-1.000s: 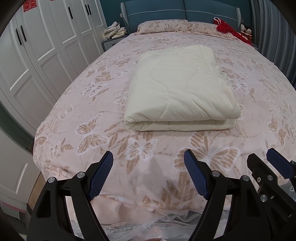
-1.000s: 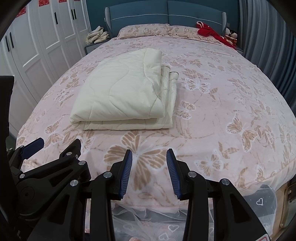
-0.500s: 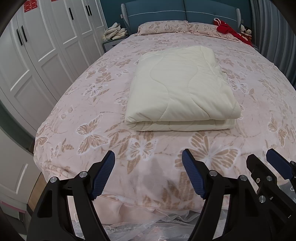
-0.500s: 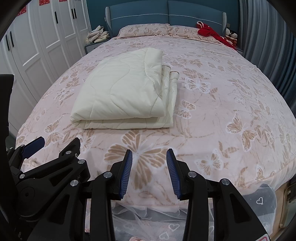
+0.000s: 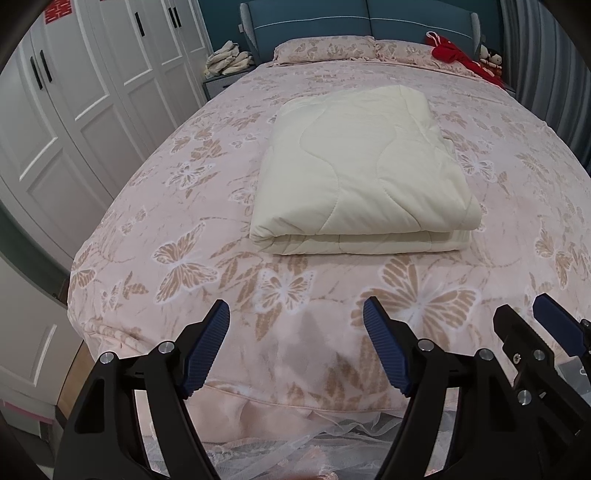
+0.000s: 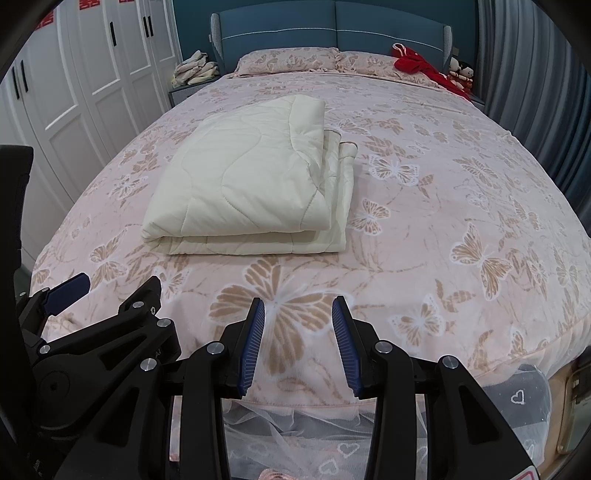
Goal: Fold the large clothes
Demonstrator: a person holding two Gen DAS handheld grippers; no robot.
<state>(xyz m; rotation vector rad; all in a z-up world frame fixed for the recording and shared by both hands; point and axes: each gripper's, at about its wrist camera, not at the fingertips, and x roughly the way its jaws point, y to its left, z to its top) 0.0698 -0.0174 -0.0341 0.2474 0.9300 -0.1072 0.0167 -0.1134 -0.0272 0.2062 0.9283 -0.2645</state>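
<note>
A cream quilted blanket (image 5: 364, 173) lies folded in a thick rectangle in the middle of the bed (image 5: 155, 206). It also shows in the right wrist view (image 6: 251, 181), with its layered edges stacked on the right side. My left gripper (image 5: 296, 317) is open wide and empty, above the foot of the bed, well short of the blanket. My right gripper (image 6: 298, 317) is open with a narrower gap, empty, also at the foot of the bed (image 6: 461, 192). Each gripper shows at the edge of the other's view.
White wardrobe doors (image 5: 92, 92) run along the left. A nightstand with folded cloths (image 5: 229, 59) stands by the blue headboard (image 5: 362, 18). Red fabric (image 6: 417, 62) and small dolls lie at the far right by the pillows. Grey curtains (image 6: 535, 92) hang on the right.
Both grippers have drifted back slightly. The blanket has not moved and the jaws have kept their openings.
</note>
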